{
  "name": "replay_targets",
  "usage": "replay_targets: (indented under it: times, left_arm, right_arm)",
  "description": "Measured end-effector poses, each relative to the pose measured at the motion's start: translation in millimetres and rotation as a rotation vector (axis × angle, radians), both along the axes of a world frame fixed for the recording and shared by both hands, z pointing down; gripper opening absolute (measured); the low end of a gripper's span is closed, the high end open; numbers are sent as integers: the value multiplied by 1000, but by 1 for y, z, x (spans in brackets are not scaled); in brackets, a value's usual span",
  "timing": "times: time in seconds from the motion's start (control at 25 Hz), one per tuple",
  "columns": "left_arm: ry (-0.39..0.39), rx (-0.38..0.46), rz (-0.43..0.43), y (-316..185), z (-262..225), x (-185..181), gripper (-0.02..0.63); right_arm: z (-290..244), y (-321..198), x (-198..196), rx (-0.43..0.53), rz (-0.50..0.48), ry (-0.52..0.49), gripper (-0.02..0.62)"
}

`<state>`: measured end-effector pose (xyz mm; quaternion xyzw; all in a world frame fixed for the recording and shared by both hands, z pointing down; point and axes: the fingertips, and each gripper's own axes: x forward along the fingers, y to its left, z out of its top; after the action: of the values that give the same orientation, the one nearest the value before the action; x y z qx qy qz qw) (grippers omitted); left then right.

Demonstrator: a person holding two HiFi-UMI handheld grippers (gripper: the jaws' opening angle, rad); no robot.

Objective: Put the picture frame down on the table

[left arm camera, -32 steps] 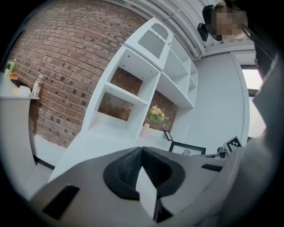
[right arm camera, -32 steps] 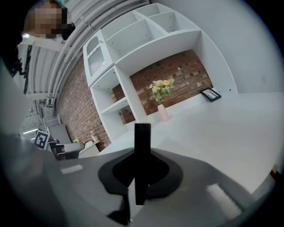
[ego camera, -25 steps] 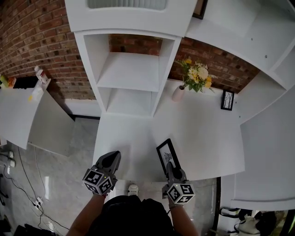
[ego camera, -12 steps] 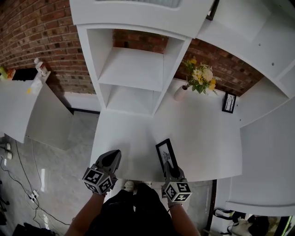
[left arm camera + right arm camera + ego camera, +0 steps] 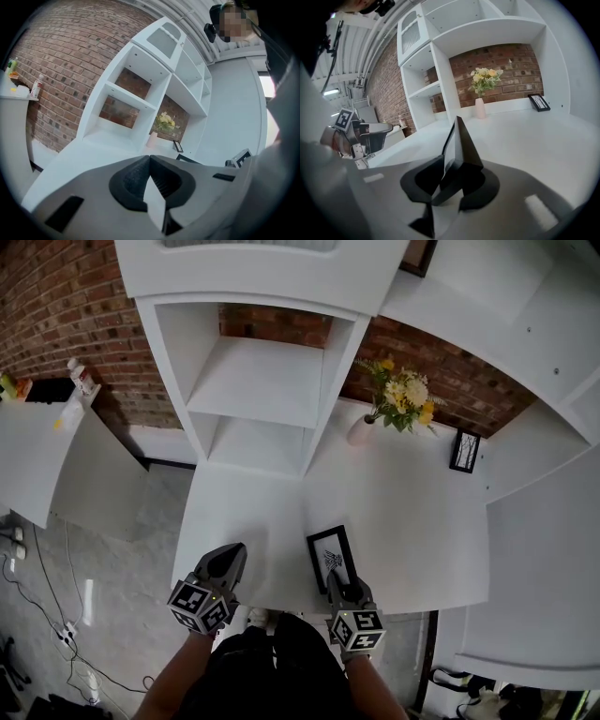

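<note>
The black picture frame (image 5: 331,557) rests on the white table (image 5: 403,512) near its front edge, face up to the head view, showing a white print. My right gripper (image 5: 337,581) is at its near end. In the right gripper view the frame (image 5: 460,138) leans left between the jaws, which have just been opening; a gap shows beside the left pad, so the gripper (image 5: 451,174) is open around it. My left gripper (image 5: 230,559) hovers at the table's front left corner, shut and empty (image 5: 150,158).
A white shelf unit (image 5: 262,399) stands at the back of the table. A vase of yellow flowers (image 5: 401,395) and a small black frame (image 5: 462,448) stand against the brick wall. A second white table (image 5: 56,474) is at the left, with floor between.
The frame has tipped over from nearly edge-on to lying flatter, so its picture now faces up. The right gripper's jaws have parted around it. The left gripper has stayed put.
</note>
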<state>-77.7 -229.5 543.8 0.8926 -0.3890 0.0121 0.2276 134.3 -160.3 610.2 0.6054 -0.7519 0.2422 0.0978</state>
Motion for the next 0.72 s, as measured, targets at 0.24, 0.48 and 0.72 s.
replay_targets:
  times: [0.24, 0.48, 0.72]
  left_arm:
    - [-10, -1, 2, 0, 0, 14, -8]
    - [-16, 1, 2, -1, 0, 22, -9]
    - [-20, 3, 7, -1, -2, 29, -8]
  right_arm:
    - [6, -1, 10, -22, -18, 3, 127]
    - [13, -2, 20, -59, -2, 2, 170]
    - [16, -1, 28, -89, 1, 9, 205]
